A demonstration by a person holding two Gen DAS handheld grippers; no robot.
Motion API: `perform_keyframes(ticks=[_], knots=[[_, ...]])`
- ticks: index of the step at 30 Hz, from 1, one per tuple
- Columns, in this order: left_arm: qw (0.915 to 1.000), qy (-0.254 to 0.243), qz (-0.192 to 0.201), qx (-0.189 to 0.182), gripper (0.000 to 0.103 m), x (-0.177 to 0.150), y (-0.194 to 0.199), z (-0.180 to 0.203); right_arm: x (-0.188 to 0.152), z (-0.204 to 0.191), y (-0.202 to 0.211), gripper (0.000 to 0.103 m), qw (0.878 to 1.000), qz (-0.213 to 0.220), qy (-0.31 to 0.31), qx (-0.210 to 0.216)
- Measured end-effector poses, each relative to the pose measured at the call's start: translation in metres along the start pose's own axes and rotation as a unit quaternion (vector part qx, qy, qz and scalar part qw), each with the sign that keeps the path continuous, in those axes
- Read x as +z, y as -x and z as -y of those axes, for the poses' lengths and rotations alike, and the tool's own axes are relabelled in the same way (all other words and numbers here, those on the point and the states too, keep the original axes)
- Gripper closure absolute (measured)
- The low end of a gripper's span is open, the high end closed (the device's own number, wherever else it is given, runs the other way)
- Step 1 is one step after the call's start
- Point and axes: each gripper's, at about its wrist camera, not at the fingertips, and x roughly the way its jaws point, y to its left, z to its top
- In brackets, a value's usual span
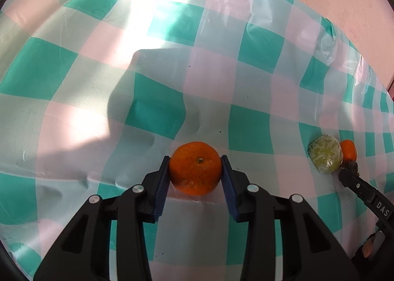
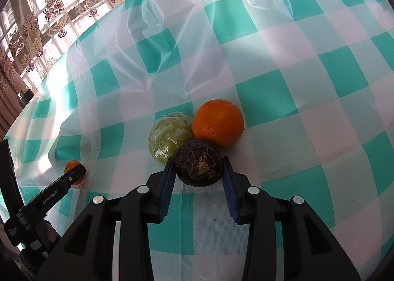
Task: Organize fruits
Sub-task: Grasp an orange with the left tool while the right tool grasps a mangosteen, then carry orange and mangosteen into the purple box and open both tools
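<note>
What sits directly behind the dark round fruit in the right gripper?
An orange and a plastic-wrapped green fruit sit just behind the dark fruit; it covers their near edges, so contact can't be seen.

Your left gripper [image 1: 196,166] clasped a mandarin [image 1: 195,168] on the tablecloth [image 1: 98,99]; well to its right, your right gripper [image 2: 198,165] pinched a round fruit [image 2: 197,162]; beyond it, touching, lay a wrapped fruit [image 2: 168,138] and an orange [image 2: 218,125]

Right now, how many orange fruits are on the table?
2. One small orange fruit sits between the left gripper pads. One larger orange lies beside the wrapped green fruit. Others may be hidden.
</note>
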Motion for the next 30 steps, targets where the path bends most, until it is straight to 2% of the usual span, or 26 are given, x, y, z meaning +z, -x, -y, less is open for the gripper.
perform_keyframes(ticks=[9, 14, 24, 30], knots=[[0.9999, 0.003, 0.01, 0.007, 0.063, -0.014, 0.016, -0.004, -0.002, 0.009, 0.01, 0.065, 0.999, 0.02, -0.022, 0.024], [0.9998, 0.016, 0.014, -0.006, 0.063, -0.032, 0.036, -0.006, -0.013, 0.005, 0.025, 0.065, 0.997, 0.031, -0.015, 0.063], [0.9987, 0.029, 0.005, -0.041, 0.063, -0.085, 0.083, -0.009, -0.057, -0.012, 0.049, 0.065, 0.998, 0.01, -0.002, 0.067], [0.999, 0.021, -0.001, -0.04, 0.063, -0.118, 0.108, -0.009, -0.089, -0.023, 0.07, 0.065, 0.997, 0.0, 0.012, 0.072]])
